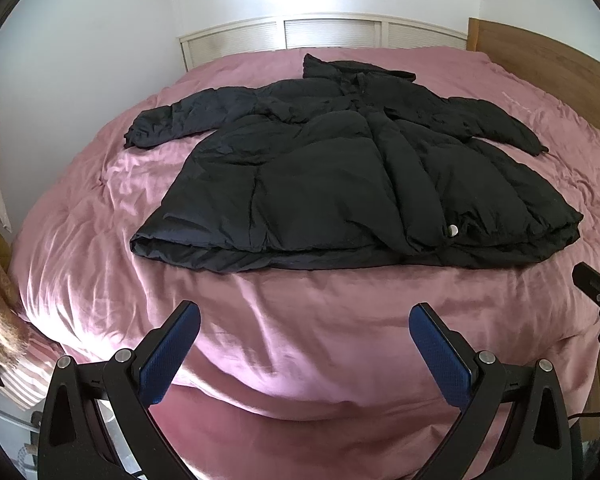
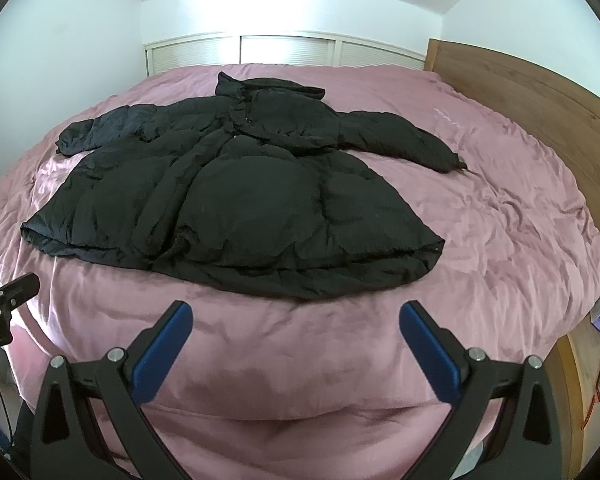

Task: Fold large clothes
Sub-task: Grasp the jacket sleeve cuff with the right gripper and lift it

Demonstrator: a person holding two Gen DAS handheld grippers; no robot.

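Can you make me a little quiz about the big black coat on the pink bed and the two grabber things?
1. True or false: the black coat lies spread flat on the pink bedcover, both sleeves out to the sides.
2. How do the jaws of the left gripper and the right gripper stand?
A. Wide open, holding nothing
B. Shut on a sleeve
C. Shut on the hem
3. Fill in: the coat's hood points toward the white ____ doors beyond the bed.

Key: 1 true; 2 A; 3 slatted.
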